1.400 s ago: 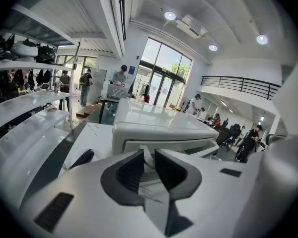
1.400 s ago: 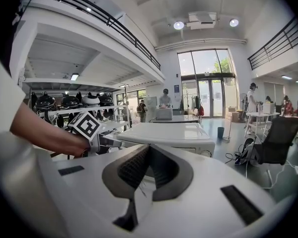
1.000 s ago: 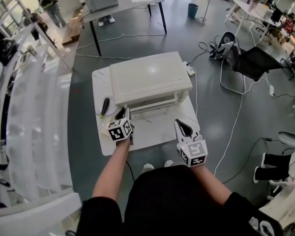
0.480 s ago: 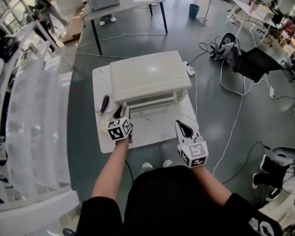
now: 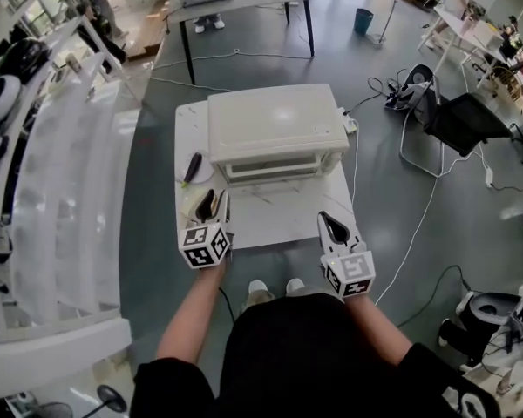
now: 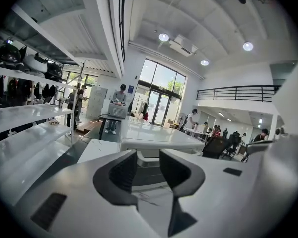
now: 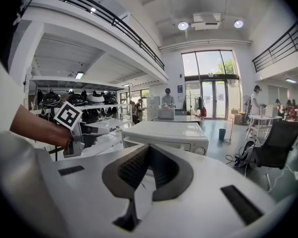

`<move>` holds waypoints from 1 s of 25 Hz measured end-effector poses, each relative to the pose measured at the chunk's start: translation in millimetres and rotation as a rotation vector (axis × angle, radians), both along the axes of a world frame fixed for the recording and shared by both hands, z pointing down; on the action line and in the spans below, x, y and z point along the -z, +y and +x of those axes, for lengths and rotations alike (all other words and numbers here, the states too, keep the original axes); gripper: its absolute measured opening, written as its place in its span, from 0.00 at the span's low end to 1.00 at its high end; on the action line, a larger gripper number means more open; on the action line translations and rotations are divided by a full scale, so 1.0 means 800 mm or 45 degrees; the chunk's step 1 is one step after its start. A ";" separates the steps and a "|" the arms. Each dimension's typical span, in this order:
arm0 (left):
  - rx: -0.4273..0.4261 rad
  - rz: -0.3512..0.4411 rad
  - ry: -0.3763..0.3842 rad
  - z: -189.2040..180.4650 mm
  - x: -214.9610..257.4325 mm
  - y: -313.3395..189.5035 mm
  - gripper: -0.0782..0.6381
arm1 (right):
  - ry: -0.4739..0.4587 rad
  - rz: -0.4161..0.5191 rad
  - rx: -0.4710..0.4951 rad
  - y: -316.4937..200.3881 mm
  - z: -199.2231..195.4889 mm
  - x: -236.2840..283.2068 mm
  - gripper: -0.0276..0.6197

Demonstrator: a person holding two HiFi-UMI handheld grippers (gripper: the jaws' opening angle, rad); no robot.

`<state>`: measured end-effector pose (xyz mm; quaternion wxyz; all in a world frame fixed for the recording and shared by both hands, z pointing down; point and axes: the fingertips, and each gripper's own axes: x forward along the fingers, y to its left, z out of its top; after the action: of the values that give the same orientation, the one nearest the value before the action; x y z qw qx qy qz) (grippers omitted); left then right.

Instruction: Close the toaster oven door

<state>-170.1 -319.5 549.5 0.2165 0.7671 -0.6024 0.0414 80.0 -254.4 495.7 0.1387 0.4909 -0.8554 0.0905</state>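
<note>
Fingers (image 6: 123, 175) of the left gripper (image 5: 214, 205) had just been opening, nothing between them; those of the right gripper (image 5: 331, 226) were clenched, empty, before the shut toaster oven (image 5: 277, 129).

Can't see the lower front of the toaster oven (image 7: 164, 133) in the right gripper view: blocked by the right gripper (image 7: 149, 155). Same in the left gripper view, behind the left gripper (image 6: 148, 162). Can't ID the dark slim item (image 5: 192, 165) on the tabletop (image 5: 279, 220): too small.
</note>
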 end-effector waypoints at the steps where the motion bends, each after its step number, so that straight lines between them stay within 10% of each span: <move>1: 0.011 0.013 0.007 -0.001 0.005 0.011 0.31 | -0.002 0.002 0.001 0.001 0.001 0.000 0.08; 25: 0.162 0.244 0.032 -0.028 0.047 0.164 0.13 | 0.021 0.074 -0.052 0.019 0.059 0.016 0.08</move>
<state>-192.2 -188.0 511.8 0.1520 0.7449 -0.6484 -0.0398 127.3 -239.3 482.6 0.1294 0.5127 -0.8463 0.0643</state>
